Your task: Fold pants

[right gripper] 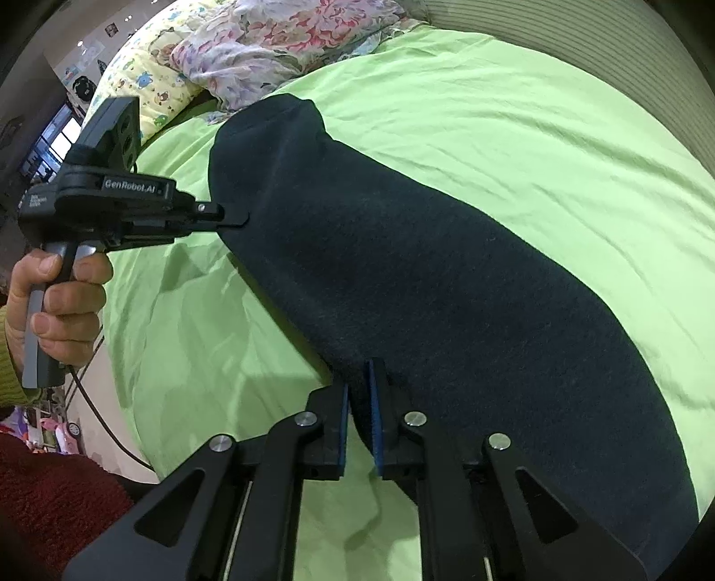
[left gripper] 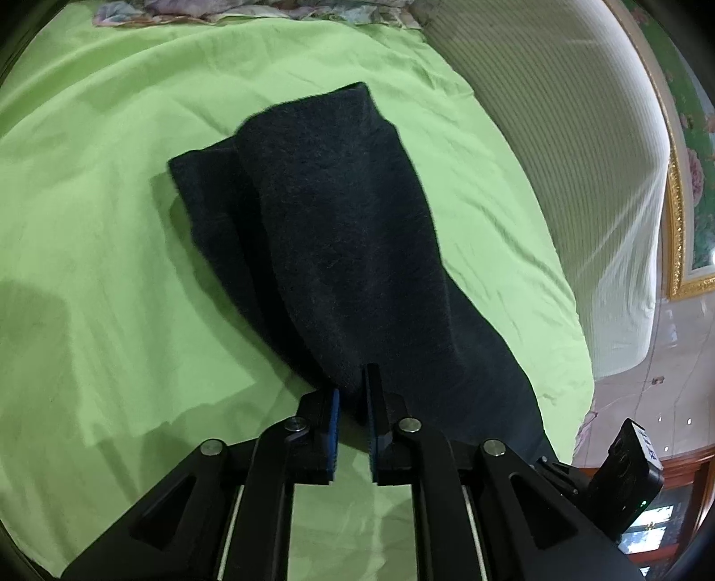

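Dark navy pants lie folded lengthwise on the green bedsheet, running away from the left wrist camera. My left gripper sits at their near edge, its blue pads a narrow gap apart with the fabric edge loose between them. In the right wrist view the pants stretch from the lower right to the upper left. My right gripper stands at their near edge, slightly parted, cloth between the pads. The left gripper, held by a hand, touches the far end of the pants.
A floral quilt and a patterned pillow are piled at the head of the bed. A striped white cover borders the green sheet. Past the bed edge lie a tiled floor and a cable.
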Available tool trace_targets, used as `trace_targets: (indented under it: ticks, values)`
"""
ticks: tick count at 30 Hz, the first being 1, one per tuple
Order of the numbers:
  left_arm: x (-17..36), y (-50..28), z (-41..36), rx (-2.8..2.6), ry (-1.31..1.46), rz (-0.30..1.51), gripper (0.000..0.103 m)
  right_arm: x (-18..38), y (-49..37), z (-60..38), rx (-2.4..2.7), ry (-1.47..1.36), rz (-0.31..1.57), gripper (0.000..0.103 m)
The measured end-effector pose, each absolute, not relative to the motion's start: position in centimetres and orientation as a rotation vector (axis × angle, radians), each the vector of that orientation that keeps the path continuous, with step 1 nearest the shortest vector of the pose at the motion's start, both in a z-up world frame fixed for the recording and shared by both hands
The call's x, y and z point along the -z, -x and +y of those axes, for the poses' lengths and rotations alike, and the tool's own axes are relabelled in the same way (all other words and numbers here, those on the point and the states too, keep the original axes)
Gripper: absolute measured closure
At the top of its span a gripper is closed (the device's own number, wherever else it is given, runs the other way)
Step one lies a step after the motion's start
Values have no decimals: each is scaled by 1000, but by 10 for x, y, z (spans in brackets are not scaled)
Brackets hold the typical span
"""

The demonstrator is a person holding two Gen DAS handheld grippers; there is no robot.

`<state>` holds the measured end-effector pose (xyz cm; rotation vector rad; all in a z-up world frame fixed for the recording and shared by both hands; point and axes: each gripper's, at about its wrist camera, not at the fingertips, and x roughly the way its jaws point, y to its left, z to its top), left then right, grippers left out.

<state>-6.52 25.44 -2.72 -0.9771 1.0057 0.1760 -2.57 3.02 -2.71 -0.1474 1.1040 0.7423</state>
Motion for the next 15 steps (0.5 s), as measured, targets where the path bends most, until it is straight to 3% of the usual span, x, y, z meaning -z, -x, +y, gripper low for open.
trace_targets:
  ticks: [2,5,8,15]
  values:
    - [23,71,260,-206,974,1011,85,24,24,24,-742,107,1105,85]
    - [15,78,271,-253,991,1003,63,17,21,17,-774,21,1109,72]
    - [6,86,285,-331,991,997,46,6,19,9,-784,-53,1083,70]
    - [12,77,296,-388,1017,1045,35,-11,-5,-3,-739,-139,1044,70]
